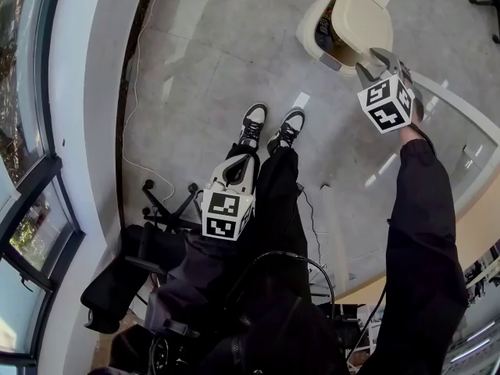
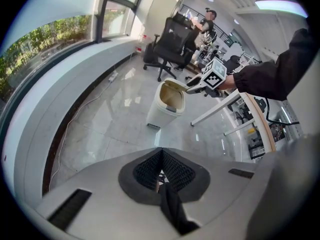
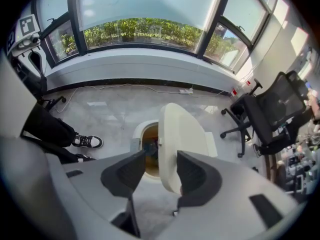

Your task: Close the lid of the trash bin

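Grey floor [image 1: 219,45] bears one bin [image 1: 311,31], lid [image 1: 367,18] raised.

In the head view, bare grey tiled floor [image 1: 226,45] lies open from eight to eleven o'clock of the cream plastic trash bin [image 1: 316,33]. Its upright cream lid [image 1: 366,20] walls off the three o'clock side. The pale curved table [image 1: 469,155] crowds five o'clock, and a black office chair [image 3: 272,111] stands well apart.

Bin lid [image 3: 182,134]: cream plastic, smooth, low sheen. Floor [image 1: 234,45]: grey stone-look tiles, polished, glossy with reflections. Claw pads [image 3: 129,172]: dark, matt, finely ribbed. Trousers [image 1: 281,194]: black matt cloth
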`<action>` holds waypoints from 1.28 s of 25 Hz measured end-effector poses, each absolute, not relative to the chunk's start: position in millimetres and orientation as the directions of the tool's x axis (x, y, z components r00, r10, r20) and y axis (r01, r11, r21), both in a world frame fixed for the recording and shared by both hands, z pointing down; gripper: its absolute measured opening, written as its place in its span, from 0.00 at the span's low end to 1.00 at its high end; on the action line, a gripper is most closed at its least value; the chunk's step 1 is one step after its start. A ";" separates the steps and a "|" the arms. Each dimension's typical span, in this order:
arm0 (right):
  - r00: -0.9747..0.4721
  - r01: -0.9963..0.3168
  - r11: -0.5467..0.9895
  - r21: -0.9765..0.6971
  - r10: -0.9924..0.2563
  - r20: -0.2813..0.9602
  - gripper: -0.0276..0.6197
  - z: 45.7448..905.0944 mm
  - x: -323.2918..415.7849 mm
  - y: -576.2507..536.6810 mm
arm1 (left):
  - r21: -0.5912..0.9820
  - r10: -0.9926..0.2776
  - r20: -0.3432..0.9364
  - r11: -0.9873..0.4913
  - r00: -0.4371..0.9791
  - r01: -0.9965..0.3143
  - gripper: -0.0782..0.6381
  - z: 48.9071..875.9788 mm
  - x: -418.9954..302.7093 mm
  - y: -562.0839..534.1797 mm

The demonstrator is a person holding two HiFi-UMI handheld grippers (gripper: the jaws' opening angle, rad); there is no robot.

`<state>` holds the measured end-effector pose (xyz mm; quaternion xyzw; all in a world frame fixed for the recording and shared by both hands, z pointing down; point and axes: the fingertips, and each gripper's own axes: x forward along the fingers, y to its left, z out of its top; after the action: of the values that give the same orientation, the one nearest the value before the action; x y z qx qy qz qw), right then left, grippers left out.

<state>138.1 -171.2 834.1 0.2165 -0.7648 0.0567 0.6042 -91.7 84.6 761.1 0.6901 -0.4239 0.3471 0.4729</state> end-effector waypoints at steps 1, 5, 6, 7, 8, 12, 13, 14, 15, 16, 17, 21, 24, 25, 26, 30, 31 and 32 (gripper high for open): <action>-0.179 -0.396 0.904 0.163 -0.250 0.952 0.33 839.5 137.0 -167.8 | 0.358 -0.256 0.881 -0.191 0.398 -0.914 0.11 762.6 -92.6 86.1; -0.189 -0.376 0.920 0.115 -0.197 0.962 0.33 864.4 133.5 -153.0 | 0.356 -0.252 0.885 -0.176 0.392 -0.918 0.11 768.7 -96.2 93.3; -0.189 -0.370 0.923 0.107 -0.187 0.964 0.33 870.6 132.1 -150.0 | 0.355 -0.253 0.885 -0.172 0.390 -0.919 0.11 769.5 -97.8 94.1; -0.190 -0.365 0.926 0.099 -0.179 0.965 0.33 876.8 130.5 -147.4 | 0.355 -0.255 0.886 -0.168 0.388 -0.920 0.11 770.3 -99.5 94.7; -0.191 -0.363 0.927 0.091 -0.170 0.967 0.33 882.8 129.0 -144.9 | 0.354 -0.257 0.886 -0.164 0.386 -0.921 0.11 770.8 -101.2 95.5; -0.184 -0.354 0.933 0.063 -0.135 0.974 0.33 902.3 126.0 -136.1 | 0.351 -0.263 0.887 -0.154 0.381 -0.924 0.11 771.3 -106.0 98.4; -0.179 -0.349 0.935 0.059 -0.129 0.975 0.33 906.9 125.6 -134.4 | 0.350 -0.264 0.887 -0.152 0.379 -0.924 0.11 771.5 -106.9 98.8; -0.176 -0.347 0.936 0.056 -0.123 0.977 0.33 911.6 125.4 -132.9 | 0.349 -0.266 0.887 -0.150 0.378 -0.925 0.11 772.2 -107.5 99.3; -0.173 -0.348 0.936 0.052 -0.119 0.978 0.33 916.3 125.4 -131.7 | 0.349 -0.267 0.887 -0.150 0.378 -0.925 0.11 773.3 -108.0 99.6; -0.170 -0.352 0.935 0.049 -0.116 0.979 0.33 920.8 125.4 -131.0 | 0.350 -0.267 0.887 -0.148 0.378 -0.925 0.11 774.6 -108.6 100.0; -0.167 -0.356 0.933 0.048 -0.114 0.979 0.33 924.9 125.0 -130.8 | 0.350 -0.266 0.887 -0.147 0.378 -0.925 0.11 776.1 -109.6 100.3; -0.155 -0.359 0.933 0.043 -0.105 0.982 0.33 937.8 121.7 -128.5 | 0.353 -0.257 0.890 -0.137 0.377 -0.925 0.11 778.6 -112.1 104.6; -0.147 -0.362 0.931 0.040 -0.099 0.984 0.33 944.3 121.5 -128.2 | 0.355 -0.254 0.890 -0.137 0.379 -0.925 0.11 779.5 -112.9 106.1; -0.145 -0.364 0.930 0.039 -0.098 0.985 0.33 946.6 121.6 -128.0 | 0.355 -0.253 0.890 -0.136 0.379 -0.925 0.11 780.4 -113.7 106.5; -0.143 -0.365 0.930 0.038 -0.096 0.985 0.33 948.9 121.7 -127.9 | 0.355 -0.252 0.891 -0.134 0.378 -0.925 0.11 781.4 -114.6 106.7; -0.133 -0.368 0.929 0.040 -0.096 0.986 0.33 952.7 121.8 -128.1 | 0.353 -0.252 0.892 -0.128 0.375 -0.927 0.11 783.8 -117.4 106.6; -0.130 -0.364 0.930 0.044 -0.097 0.987 0.33 952.4 122.1 -127.8 | 0.353 -0.252 0.892 -0.128 0.375 -0.927 0.11 783.6 -117.3 106.5; -0.127 -0.358 0.932 0.046 -0.098 0.987 0.33 952.2 122.5 -127.3 | 0.354 -0.253 0.892 -0.128 0.375 -0.927 0.11 783.2 -116.8 106.4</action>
<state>122.5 -127.3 952.2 0.1534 -0.7440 0.1012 0.6425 -116.8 106.4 783.2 0.6681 -0.4413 0.3430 0.4912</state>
